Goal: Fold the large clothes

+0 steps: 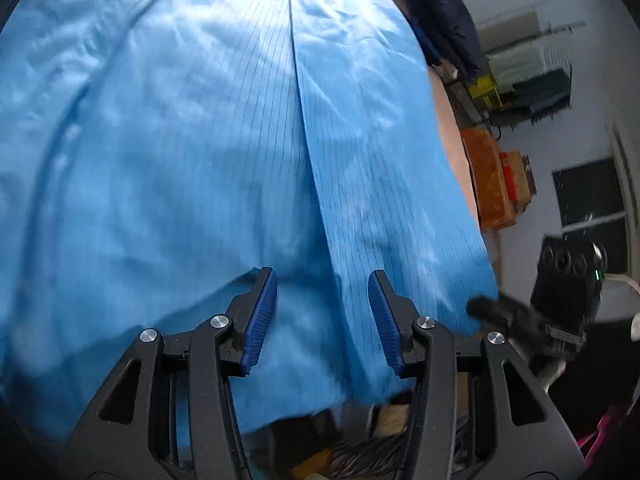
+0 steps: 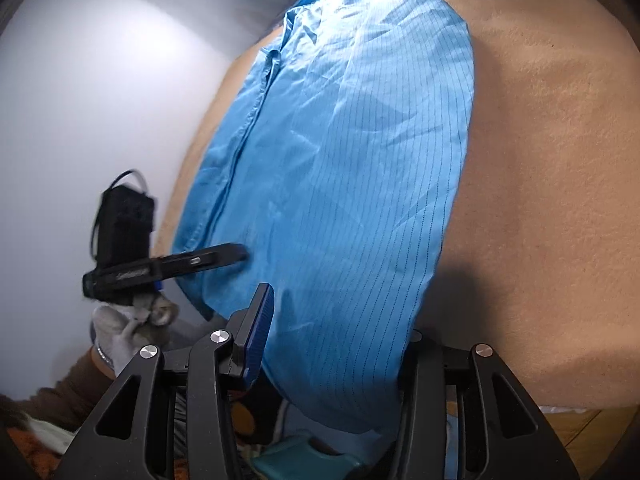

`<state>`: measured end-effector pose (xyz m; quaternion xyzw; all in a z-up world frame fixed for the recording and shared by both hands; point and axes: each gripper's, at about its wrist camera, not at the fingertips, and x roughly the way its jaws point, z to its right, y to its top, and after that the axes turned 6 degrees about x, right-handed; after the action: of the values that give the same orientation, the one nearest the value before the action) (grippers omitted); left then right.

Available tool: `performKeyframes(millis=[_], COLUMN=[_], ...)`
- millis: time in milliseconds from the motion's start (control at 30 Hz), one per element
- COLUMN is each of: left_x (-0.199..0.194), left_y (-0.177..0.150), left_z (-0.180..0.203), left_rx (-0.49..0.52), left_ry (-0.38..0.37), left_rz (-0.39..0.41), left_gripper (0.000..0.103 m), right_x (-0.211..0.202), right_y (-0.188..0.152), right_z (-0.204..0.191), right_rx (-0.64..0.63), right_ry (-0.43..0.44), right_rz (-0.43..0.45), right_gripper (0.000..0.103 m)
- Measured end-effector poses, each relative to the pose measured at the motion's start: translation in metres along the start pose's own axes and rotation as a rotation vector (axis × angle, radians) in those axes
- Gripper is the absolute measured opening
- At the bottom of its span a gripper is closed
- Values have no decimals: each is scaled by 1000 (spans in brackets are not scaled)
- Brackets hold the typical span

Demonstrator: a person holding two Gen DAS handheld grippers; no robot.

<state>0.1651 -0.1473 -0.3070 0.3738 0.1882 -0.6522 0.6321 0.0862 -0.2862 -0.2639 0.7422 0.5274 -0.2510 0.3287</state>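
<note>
A large light-blue pinstriped garment (image 1: 224, 152) lies spread on a tan surface (image 2: 552, 184); it also shows in the right wrist view (image 2: 344, 152), folded lengthwise with a buttoned placket along its left side. My left gripper (image 1: 322, 320) is open, its blue pads just above the cloth near the hem, nothing between them. My right gripper (image 2: 332, 332) is open at the garment's near edge; its left finger (image 2: 258, 332) shows, the right one is hidden under the cloth. Each gripper shows in the other's view: the right (image 1: 520, 316), the left (image 2: 176, 264).
The tan surface extends to the right of the garment. A white wall (image 2: 100, 100) runs along the surface's far side. Orange boxes (image 1: 486, 176), shelves with clutter (image 1: 520, 76) and a dark jacket (image 1: 444, 8) stand beyond the surface's other edge.
</note>
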Motion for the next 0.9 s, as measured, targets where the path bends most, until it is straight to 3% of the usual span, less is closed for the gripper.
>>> performKeyframes(millis=[33, 67, 100, 133, 333, 500, 767, 900], left_x=[2, 3, 5, 7, -20, -46, -34, -36], left_y=[2, 4, 7, 9, 5, 5, -2, 1], left_z=[3, 7, 12, 16, 24, 0, -7, -4], left_rx=[9, 28, 57, 80, 172, 110, 131, 136], left_ry=[-6, -5, 12, 32, 113, 135, 197, 211], left_rz=[13, 15, 11, 12, 82, 122, 90, 91], left_gripper=[44, 34, 2, 0, 0, 0, 0, 0], right_x=[-1, 0, 0, 0, -11, -27, -54, -30], right_y=[0, -1, -2, -3, -3, 8, 64, 101], right_z=[1, 2, 3, 3, 1, 3, 15, 21], right_rx=[-4, -9, -14, -24, -67, -75, -110, -207], right_ry=[-8, -14, -18, -28, -24, 11, -153, -295], right_rz=[4, 6, 5, 4, 2, 39, 258, 248], right_gripper=[43, 43, 43, 44, 45, 53, 53, 52])
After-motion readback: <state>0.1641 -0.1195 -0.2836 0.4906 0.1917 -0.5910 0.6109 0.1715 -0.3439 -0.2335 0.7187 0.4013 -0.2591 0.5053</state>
